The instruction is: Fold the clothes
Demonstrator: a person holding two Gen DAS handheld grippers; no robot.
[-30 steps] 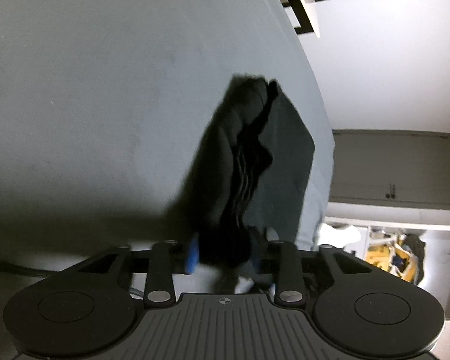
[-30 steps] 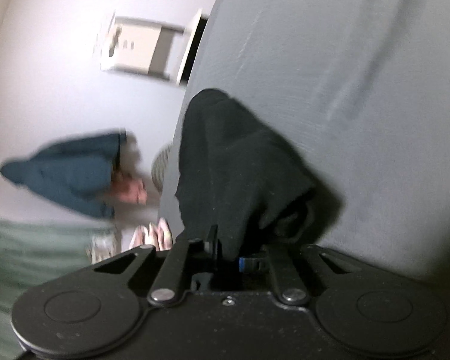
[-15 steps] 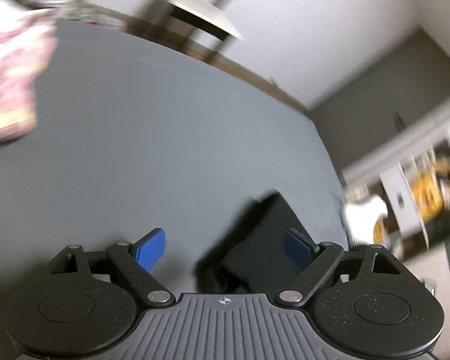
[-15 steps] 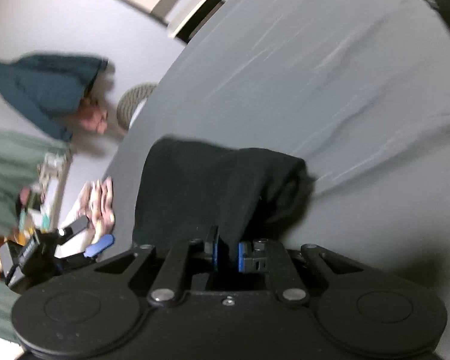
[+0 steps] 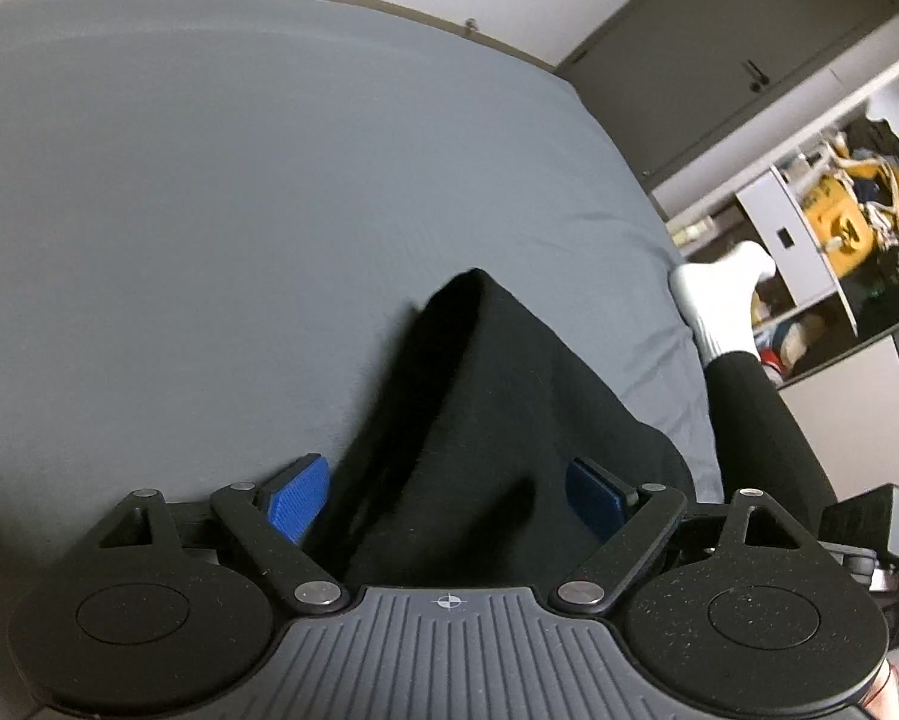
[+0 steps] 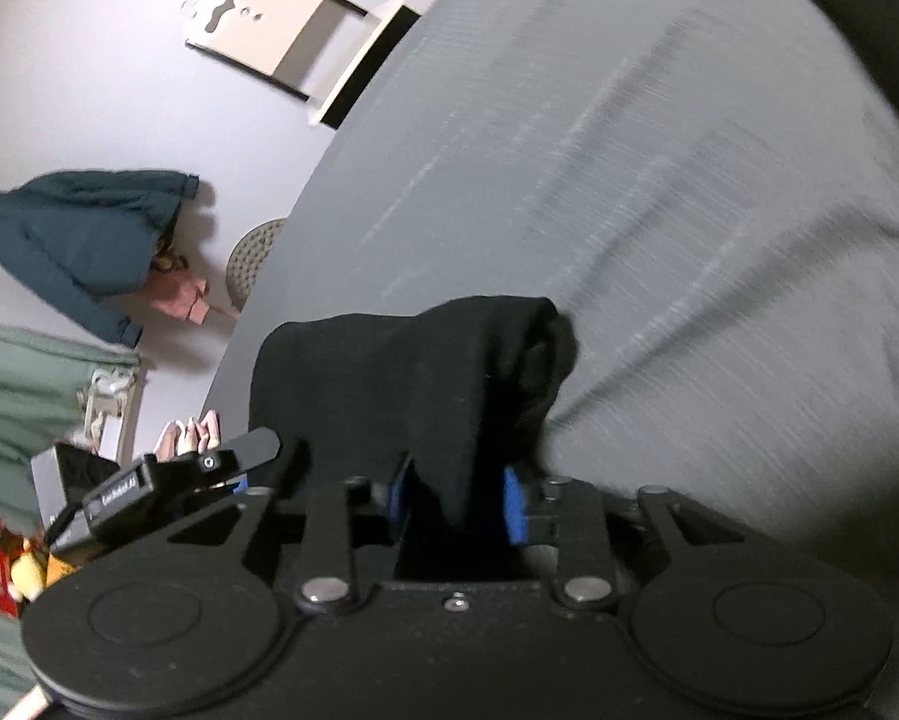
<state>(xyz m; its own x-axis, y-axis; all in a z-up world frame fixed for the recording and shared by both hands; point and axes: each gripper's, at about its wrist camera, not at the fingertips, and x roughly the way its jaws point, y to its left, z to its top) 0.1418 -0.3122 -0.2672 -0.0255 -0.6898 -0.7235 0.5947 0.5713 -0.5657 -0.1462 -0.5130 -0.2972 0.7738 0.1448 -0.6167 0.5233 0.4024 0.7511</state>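
left gripper [image 5: 449, 495]: fingers spread, released | right gripper [image 6: 458, 498]: fingers grasping black garment [image 6: 389, 372] | on grey bed [image 6: 659, 180]

Only one label shows any lettering: white print on the small black device [image 6: 119, 495] just left of the right claw [image 6: 458, 495]. It is too small and blurred to read surely, perhaps a brand name ending in "AI".
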